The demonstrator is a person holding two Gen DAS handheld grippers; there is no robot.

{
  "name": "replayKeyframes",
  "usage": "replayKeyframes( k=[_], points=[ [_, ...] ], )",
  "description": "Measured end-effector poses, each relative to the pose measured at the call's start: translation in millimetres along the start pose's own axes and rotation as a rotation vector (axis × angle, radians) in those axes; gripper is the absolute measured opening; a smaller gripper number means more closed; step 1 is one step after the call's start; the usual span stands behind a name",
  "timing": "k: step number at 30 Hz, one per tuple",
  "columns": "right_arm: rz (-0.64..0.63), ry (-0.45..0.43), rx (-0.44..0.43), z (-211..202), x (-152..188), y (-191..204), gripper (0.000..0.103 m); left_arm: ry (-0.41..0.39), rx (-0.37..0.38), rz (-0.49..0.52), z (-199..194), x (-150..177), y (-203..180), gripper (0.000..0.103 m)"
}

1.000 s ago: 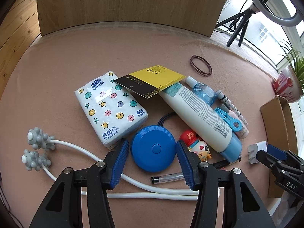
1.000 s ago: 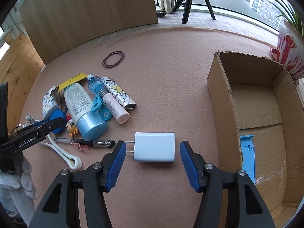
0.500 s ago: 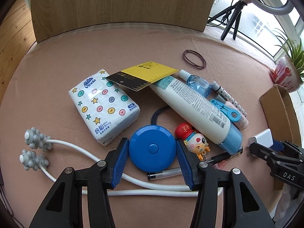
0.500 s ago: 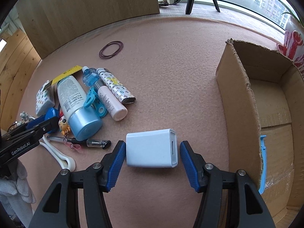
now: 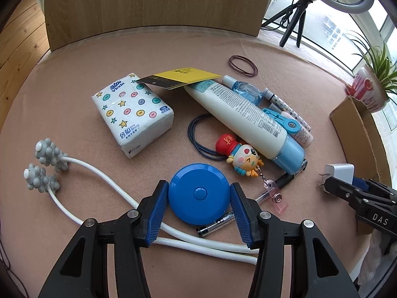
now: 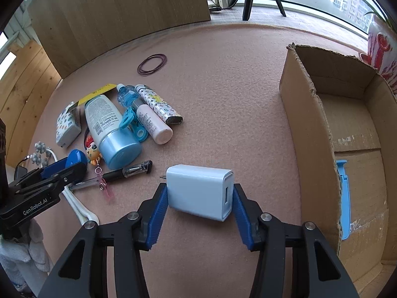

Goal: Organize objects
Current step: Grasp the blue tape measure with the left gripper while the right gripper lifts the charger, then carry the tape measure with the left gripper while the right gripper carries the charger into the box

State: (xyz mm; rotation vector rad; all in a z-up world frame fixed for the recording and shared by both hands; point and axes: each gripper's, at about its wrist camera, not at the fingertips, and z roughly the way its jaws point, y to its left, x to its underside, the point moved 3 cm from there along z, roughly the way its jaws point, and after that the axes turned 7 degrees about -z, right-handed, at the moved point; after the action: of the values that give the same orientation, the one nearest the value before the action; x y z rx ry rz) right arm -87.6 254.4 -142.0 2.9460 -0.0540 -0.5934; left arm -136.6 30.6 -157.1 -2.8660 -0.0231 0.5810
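Since a second ago the right claw (image 6: 199,207) has been closing, and its blue pads now press both ends of the white charger (image 6: 199,195), which sits tilted with its prongs toward the pile and its port side toward the cardboard box (image 6: 310,134). The left claw (image 5: 198,208) has drawn the blue tape measure (image 5: 198,193) back out of the pile; the disc sits between its half-open pads, both touching its rim, and whether they squeeze it I cannot tell. That move has uncovered a dark cord loop (image 5: 198,136) beyond the tape measure. The box stands open on the pink table (image 6: 223,87), to the right of the charger; only a light blue flat piece (image 6: 345,198) shows inside, against its near wall. The left view alone shows what lies around the tape measure: a white cable (image 5: 111,186) with grey knobbed ends under and left of it, a pen (image 5: 215,226) just below it, a cartoon keychain (image 5: 243,159) just beyond, then the tissue pack (image 5: 131,114), lotion tube (image 5: 243,116) and yellow ruler (image 5: 181,78), with the hair ties (image 5: 243,65) farthest. The right view alone shows the inside of the box and a gloved hand (image 6: 22,253) behind the left claw.
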Motion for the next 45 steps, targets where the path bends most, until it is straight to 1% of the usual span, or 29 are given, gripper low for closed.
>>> replayKeyframes(
  k=[6,12,17,22,27,32,38,45],
  points=[
    [0.013,-0.001,-0.029,-7,12,-2,0.047,0.010,0.014,-0.017,-8,17,-1,0.054],
    [0.014,0.006,-0.063,-16,31,1,0.047,0.028,0.052,-0.030,-16,37,-12,0.054],
    [-0.001,0.009,-0.077,-25,46,4,0.047,0.026,0.066,-0.034,-24,51,-21,0.054],
    [-0.002,-0.018,-0.094,-44,50,3,0.047,0.004,0.082,-0.030,-38,53,-31,0.054],
    [-0.010,-0.064,-0.094,-65,46,-1,0.047,-0.023,0.099,-0.013,-52,48,-47,0.054],
    [-0.003,-0.110,-0.098,-88,45,-11,0.047,-0.046,0.124,0.011,-63,42,-69,0.054],
    [0.026,-0.163,-0.085,-116,46,-35,0.047,-0.071,0.160,0.069,-73,33,-109,0.054],
    [0.066,-0.215,-0.014,-145,51,-78,0.047,-0.101,0.221,0.148,-77,17,-172,0.054]
  ],
)
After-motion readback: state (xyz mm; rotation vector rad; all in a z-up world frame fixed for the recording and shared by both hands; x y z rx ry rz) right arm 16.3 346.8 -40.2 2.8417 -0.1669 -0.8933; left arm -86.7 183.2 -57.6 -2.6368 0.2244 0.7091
